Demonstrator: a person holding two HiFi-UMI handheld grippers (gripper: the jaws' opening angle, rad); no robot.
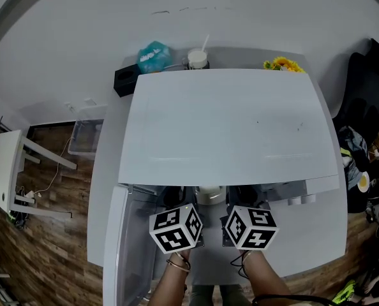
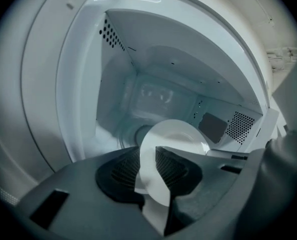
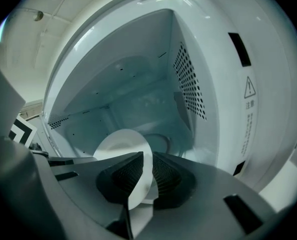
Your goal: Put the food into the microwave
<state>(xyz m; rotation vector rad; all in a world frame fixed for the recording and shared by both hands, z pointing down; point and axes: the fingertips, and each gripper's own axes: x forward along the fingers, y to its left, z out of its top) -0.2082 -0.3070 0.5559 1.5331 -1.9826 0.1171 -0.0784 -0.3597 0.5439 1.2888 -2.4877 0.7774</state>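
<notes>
Plate, 1, white, rim clamped by 2 claws, left claw, right claw, at 1 open microwave

Left gripper and right gripper are grey with black ribbed jaws

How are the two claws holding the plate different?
The left claw pinches the round white plate so it sticks out right; the right claw has it sticking out left. The left claw is nearer the open door of the white microwave, the right claw nearer the warning label. Both are shut on its rim.
</notes>
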